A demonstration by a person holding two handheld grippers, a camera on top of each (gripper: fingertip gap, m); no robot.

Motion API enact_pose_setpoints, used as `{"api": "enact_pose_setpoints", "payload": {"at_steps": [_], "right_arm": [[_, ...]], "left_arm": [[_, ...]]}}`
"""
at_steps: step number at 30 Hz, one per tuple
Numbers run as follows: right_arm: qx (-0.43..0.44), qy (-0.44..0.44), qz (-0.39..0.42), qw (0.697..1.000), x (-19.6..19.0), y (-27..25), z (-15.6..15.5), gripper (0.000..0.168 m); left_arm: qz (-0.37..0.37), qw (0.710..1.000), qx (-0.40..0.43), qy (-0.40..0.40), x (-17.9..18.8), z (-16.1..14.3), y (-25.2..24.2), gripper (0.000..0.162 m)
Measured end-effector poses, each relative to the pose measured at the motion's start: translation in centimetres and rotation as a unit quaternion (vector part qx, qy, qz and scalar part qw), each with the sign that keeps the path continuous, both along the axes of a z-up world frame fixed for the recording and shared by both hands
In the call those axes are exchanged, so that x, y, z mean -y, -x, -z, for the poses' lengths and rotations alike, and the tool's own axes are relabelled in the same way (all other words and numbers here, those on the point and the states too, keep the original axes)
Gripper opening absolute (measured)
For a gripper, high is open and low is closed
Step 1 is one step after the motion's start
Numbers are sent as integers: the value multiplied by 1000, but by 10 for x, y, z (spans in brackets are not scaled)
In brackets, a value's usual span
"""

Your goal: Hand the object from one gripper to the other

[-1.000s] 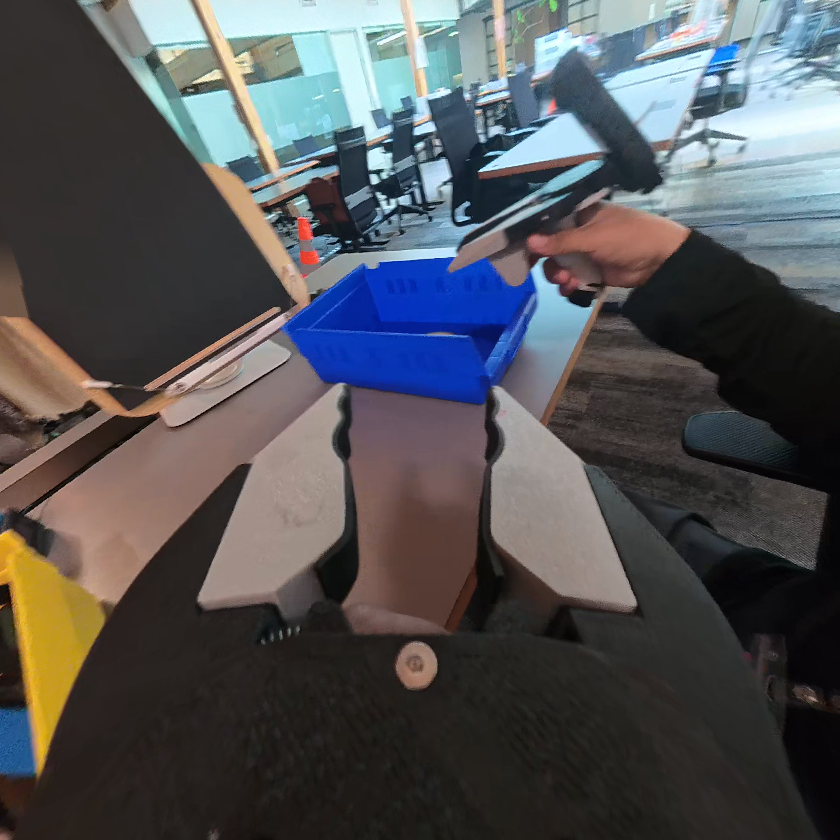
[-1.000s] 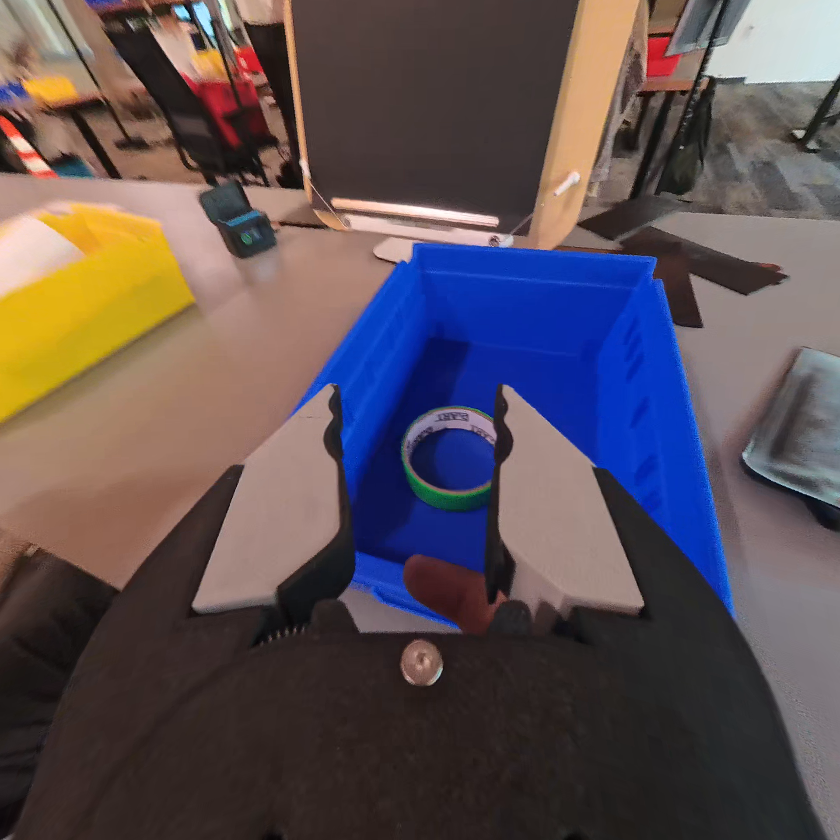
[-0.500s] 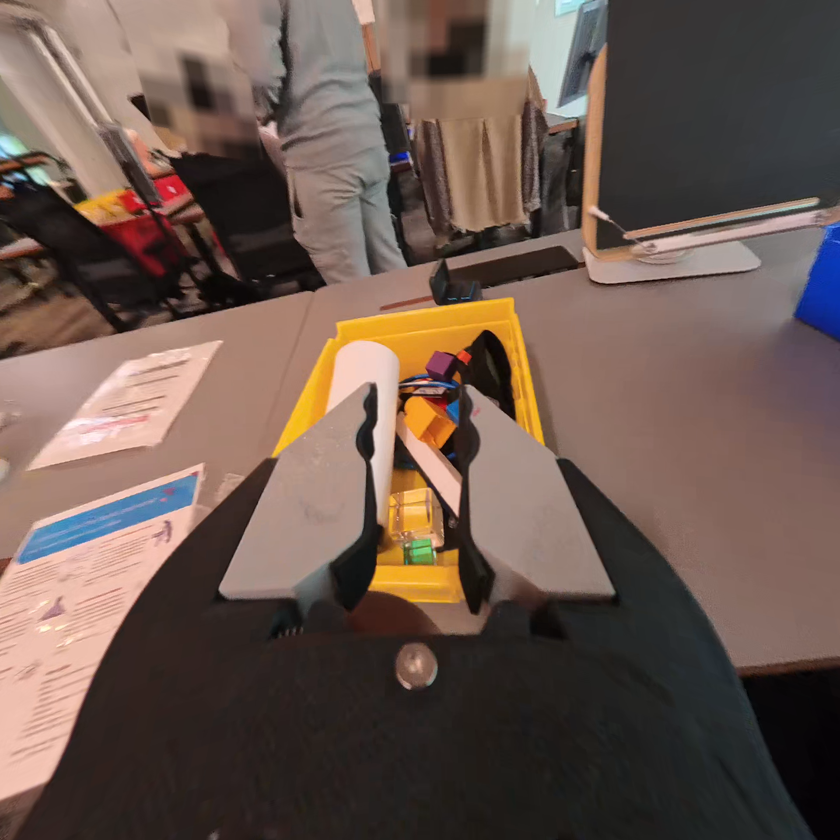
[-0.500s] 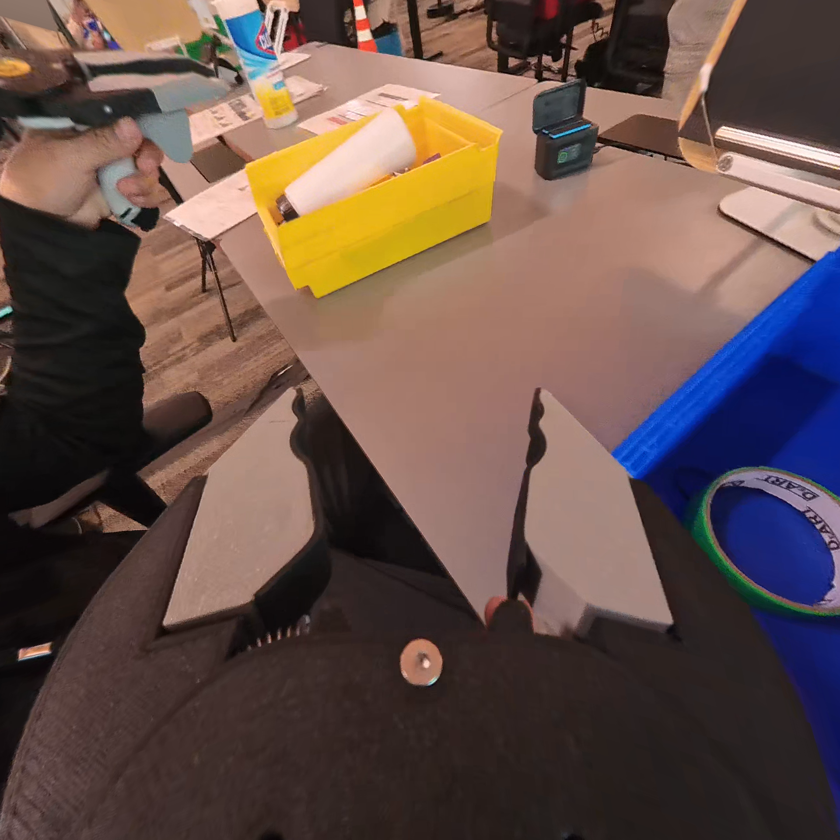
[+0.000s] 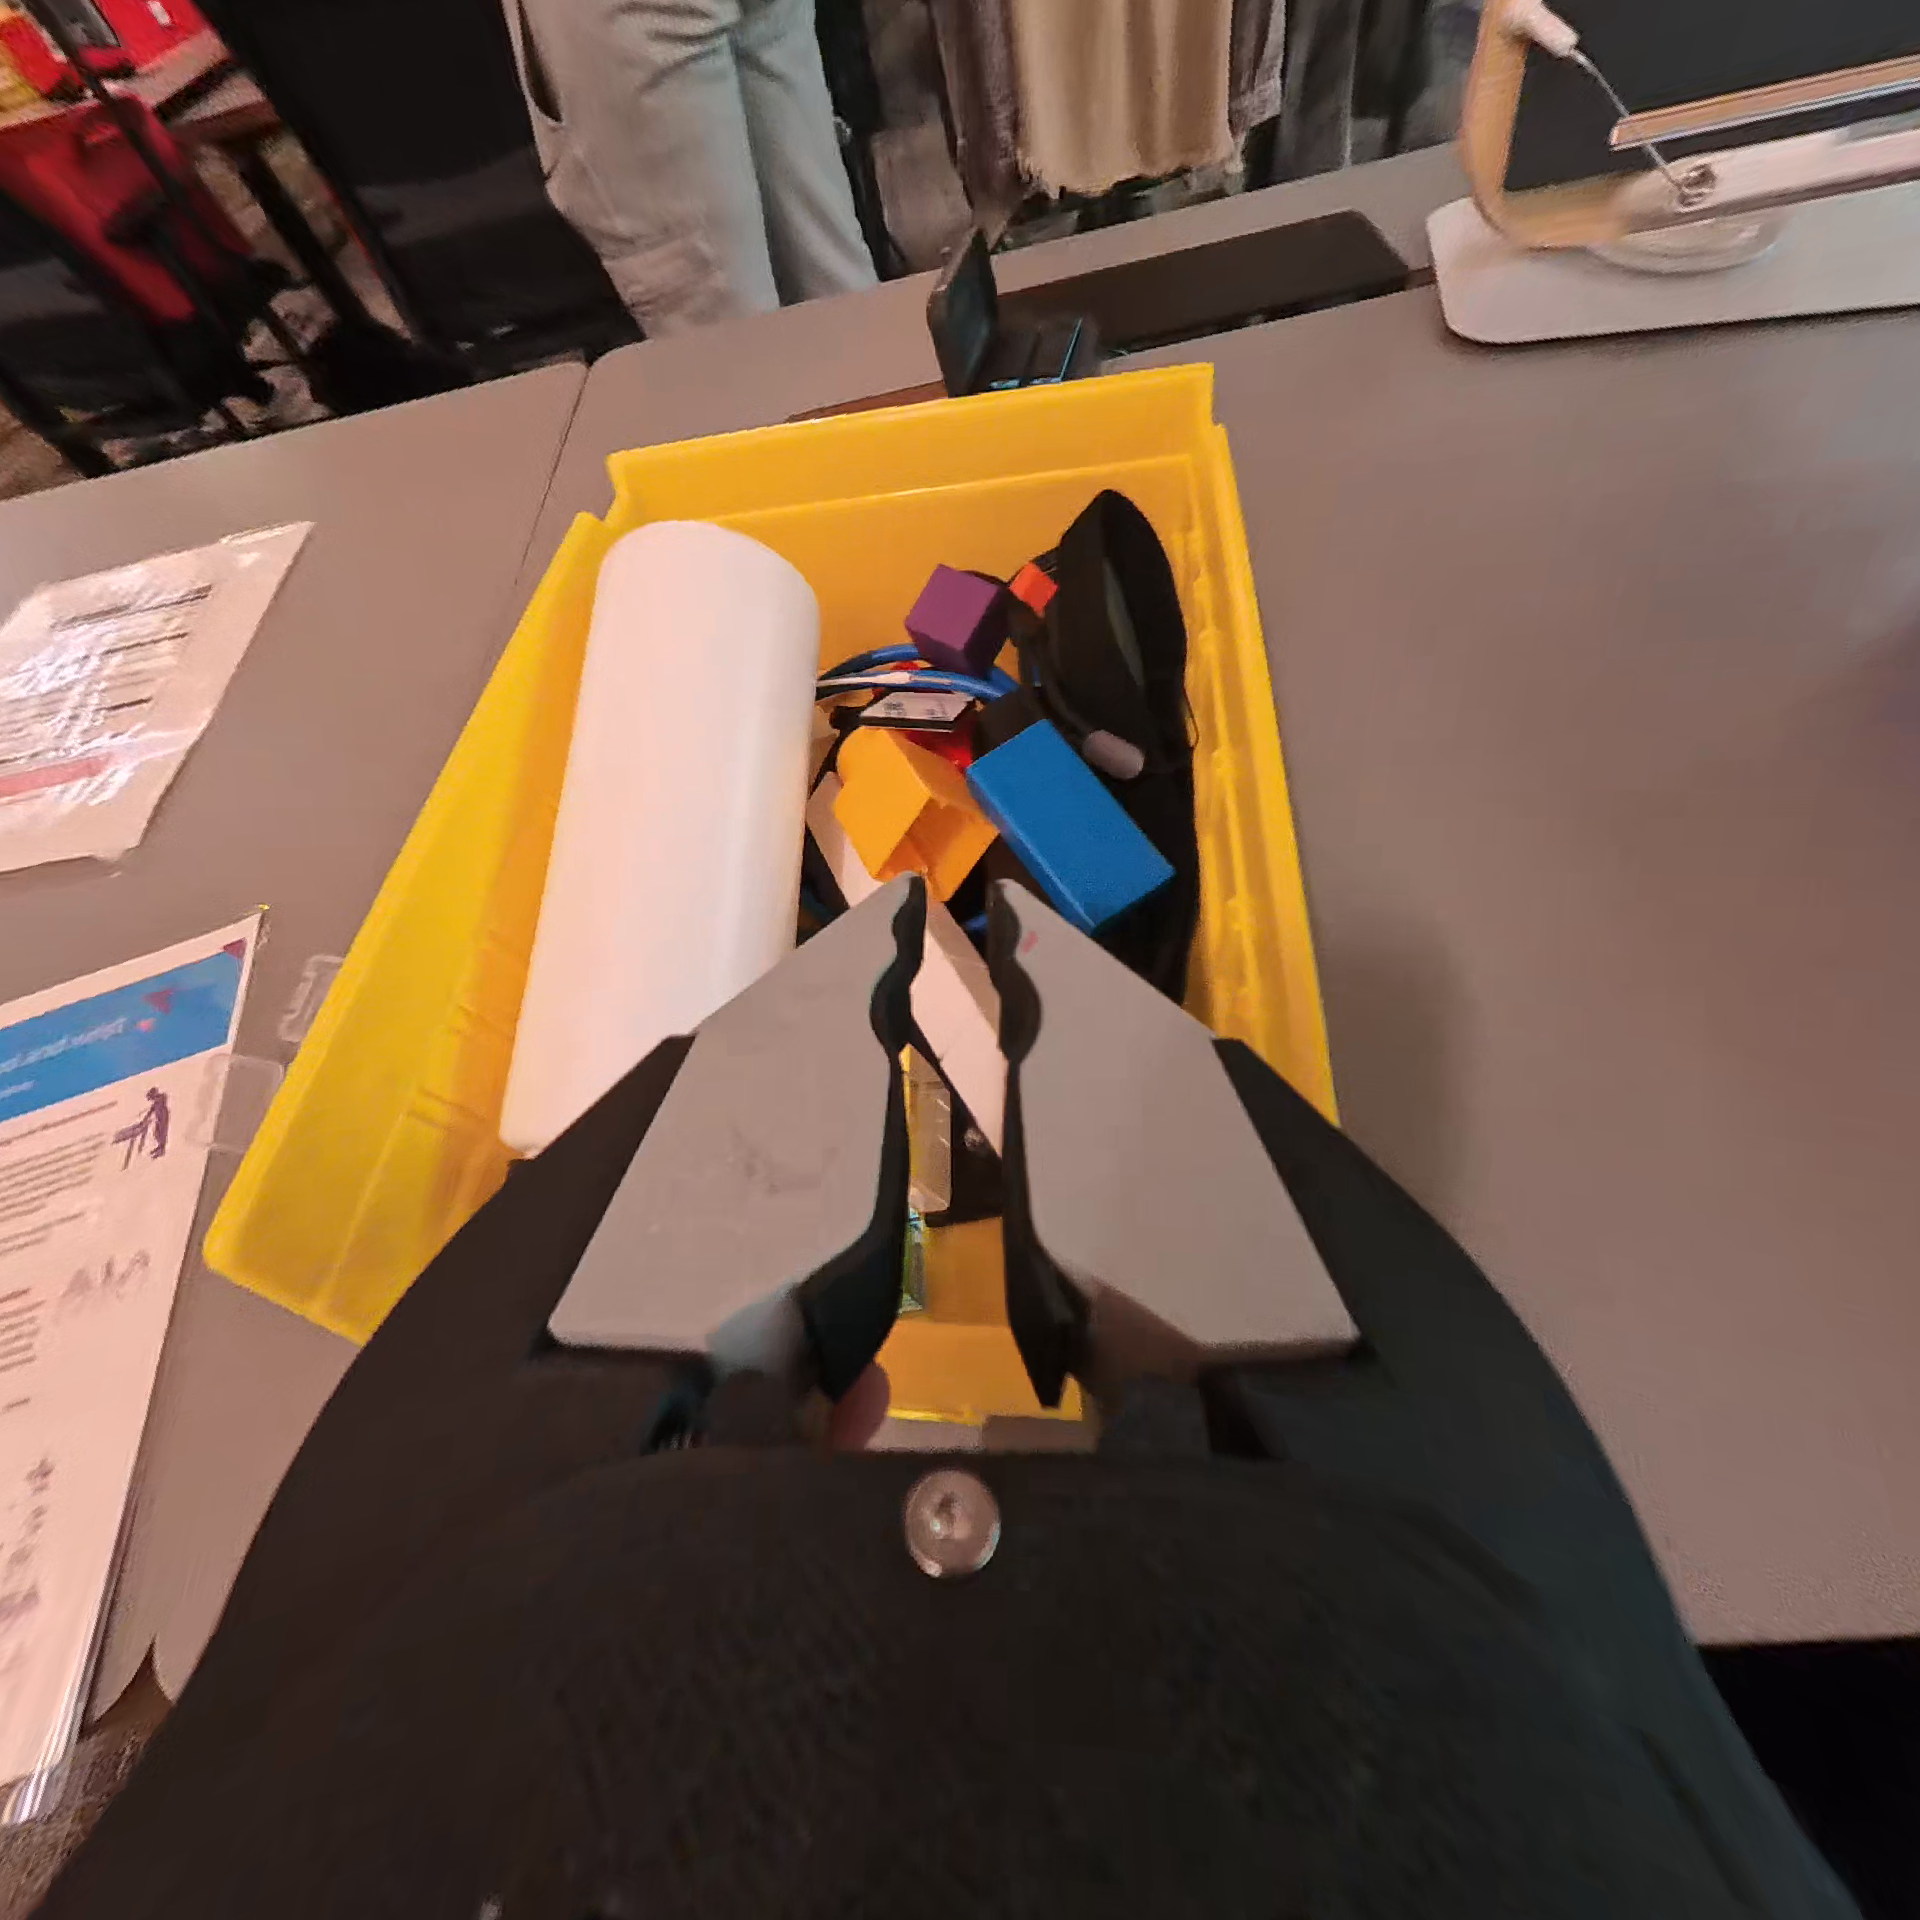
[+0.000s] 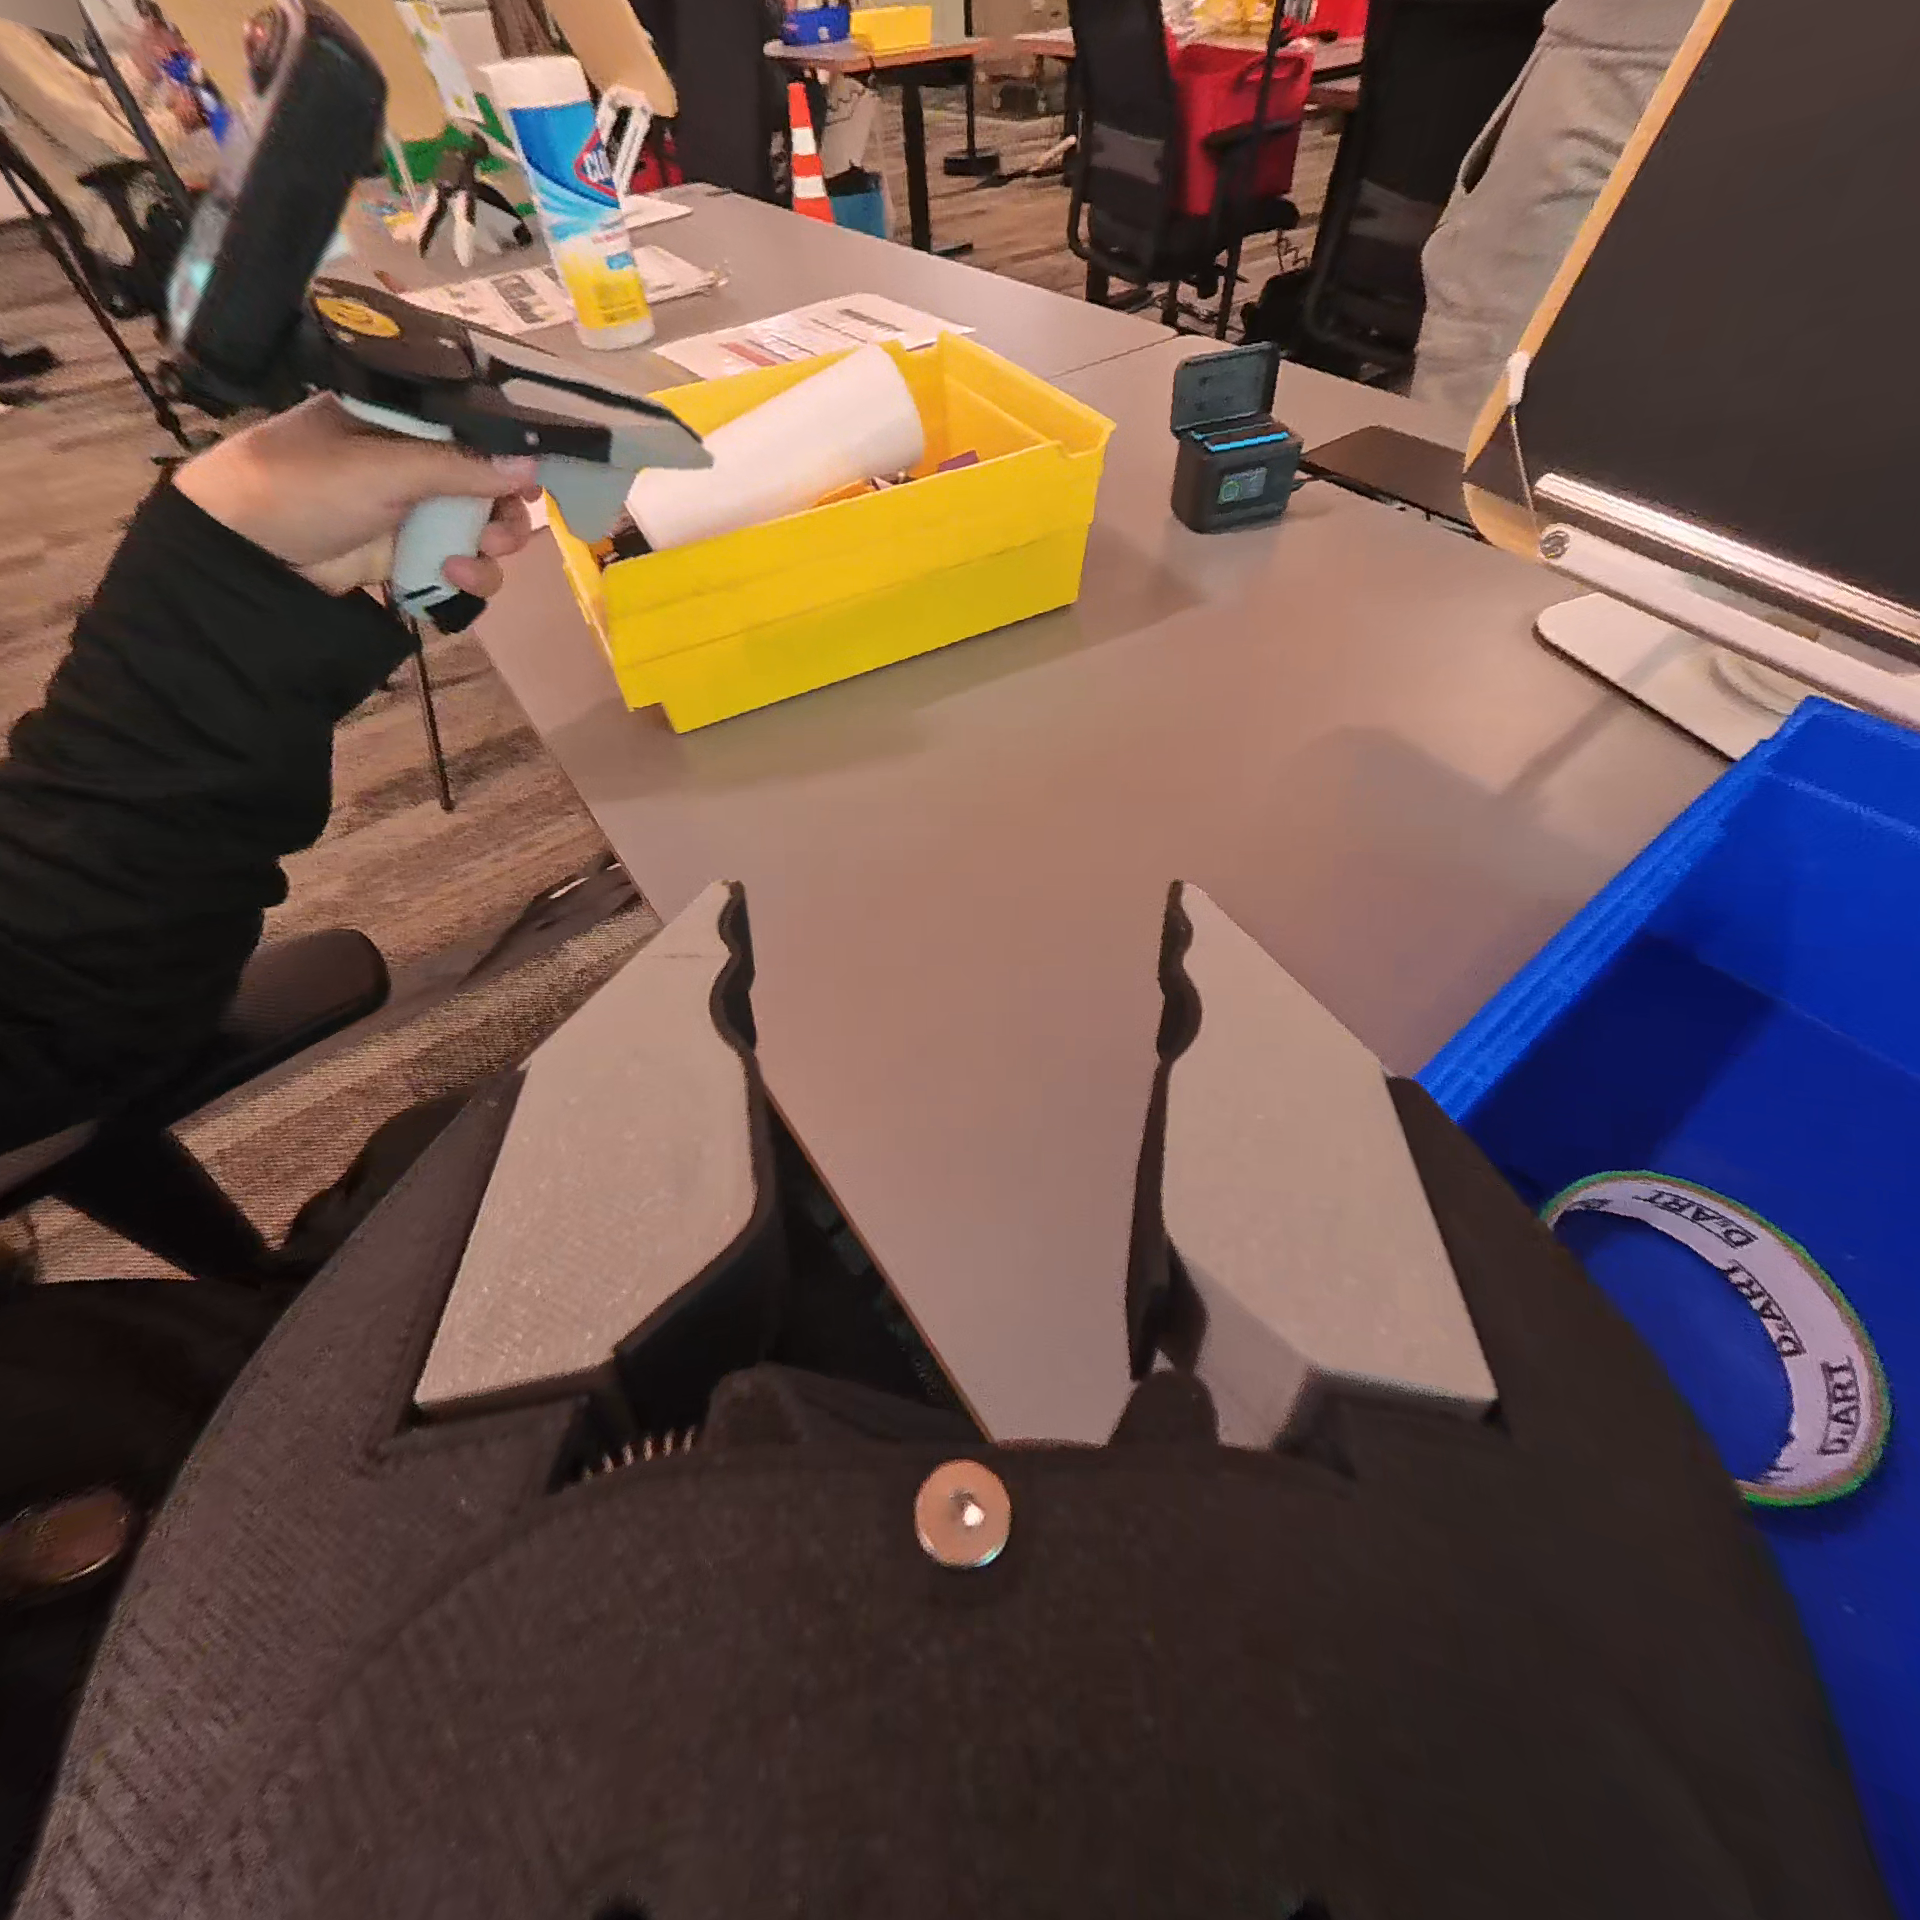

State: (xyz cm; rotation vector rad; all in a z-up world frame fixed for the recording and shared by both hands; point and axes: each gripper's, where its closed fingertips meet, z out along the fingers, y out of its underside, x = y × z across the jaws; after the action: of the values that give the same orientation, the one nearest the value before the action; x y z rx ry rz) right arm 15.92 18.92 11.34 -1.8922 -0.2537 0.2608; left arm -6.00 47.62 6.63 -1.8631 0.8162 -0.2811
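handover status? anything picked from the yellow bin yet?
Done: nothing picked or passed yet that these views show. In hand: the left gripper hangs over the yellow plastic bin, fingers narrowly apart above the orange block and white cylinder, gripping nothing. The right gripper waits open and empty over the grey table. Left: grasp an item, lift, hand across.

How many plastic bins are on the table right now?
2. The yellow bin, full of items, sits under the left gripper; the blue bin, holding a tape roll, is beside the right gripper.
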Motion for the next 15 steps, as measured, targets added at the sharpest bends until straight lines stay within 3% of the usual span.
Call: {"api": "enact_pose_setpoints", "payload": {"at_steps": [5,12,15], "right_arm": [[-10,3,2,1000,1,-4,1,75],[-18,-11,-13,1000,6,-2,-7,71],[-12,-21,-10,1000,7,-3,-12,68]], "left_arm": [[24,999,39,24,9,-5,-15,5],[-38,999,-9,16,-3,5,-11,0],[7,999,9,46,7,3,-23,0]]}}
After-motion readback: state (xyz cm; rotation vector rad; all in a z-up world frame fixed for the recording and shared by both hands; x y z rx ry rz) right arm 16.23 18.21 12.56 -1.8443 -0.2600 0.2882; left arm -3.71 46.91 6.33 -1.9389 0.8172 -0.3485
